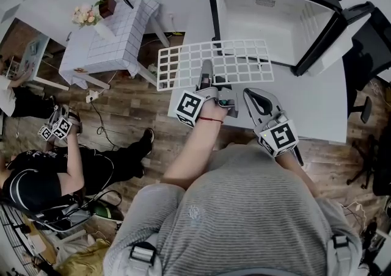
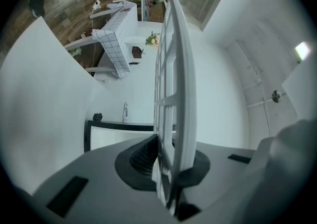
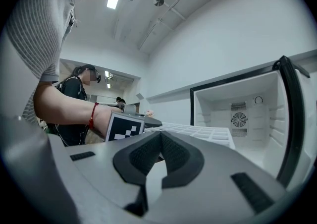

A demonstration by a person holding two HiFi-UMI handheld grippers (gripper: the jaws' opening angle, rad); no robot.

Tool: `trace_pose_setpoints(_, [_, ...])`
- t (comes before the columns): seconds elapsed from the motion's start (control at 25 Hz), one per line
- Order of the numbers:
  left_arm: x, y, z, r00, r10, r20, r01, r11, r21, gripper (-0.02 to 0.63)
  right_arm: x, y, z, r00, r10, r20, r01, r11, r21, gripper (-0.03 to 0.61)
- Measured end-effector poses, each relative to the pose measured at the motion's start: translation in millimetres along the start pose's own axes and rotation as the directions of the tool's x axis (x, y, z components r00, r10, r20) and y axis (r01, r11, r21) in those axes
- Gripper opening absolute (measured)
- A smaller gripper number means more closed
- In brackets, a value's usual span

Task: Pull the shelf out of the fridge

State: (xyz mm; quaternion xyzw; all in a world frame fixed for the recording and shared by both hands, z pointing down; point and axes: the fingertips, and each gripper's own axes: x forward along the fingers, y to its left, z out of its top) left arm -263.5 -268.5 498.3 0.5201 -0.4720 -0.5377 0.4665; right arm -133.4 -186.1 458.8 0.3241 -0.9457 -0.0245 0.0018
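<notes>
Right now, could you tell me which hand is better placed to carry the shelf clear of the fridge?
Left: the left gripper clamps the shelf by its near edge; the right gripper sits beside it, jaws shut on nothing.

The fridge (image 1: 287, 18) mouth is left clear on its right half — the left is crossed by the shelf (image 1: 214, 64) held before it; the swung door (image 1: 322, 39) walls off the table's (image 1: 317, 107) right.

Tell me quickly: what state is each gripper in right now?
Left gripper: closed on the near edge of the white wire shelf.
Right gripper: closed, nothing between its jaws.
</notes>
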Motion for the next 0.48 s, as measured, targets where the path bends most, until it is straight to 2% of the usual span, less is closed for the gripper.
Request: trace_pose_setpoints(0.48, [5.9, -0.1, -5.6, 1.0, 0.005, -0.011, -0.006, 1.0, -0.006, 0.035, 2.1, -5.7, 0.9, 1.0, -0.006, -0.001, 0.006, 1.0, -0.002, 0.012])
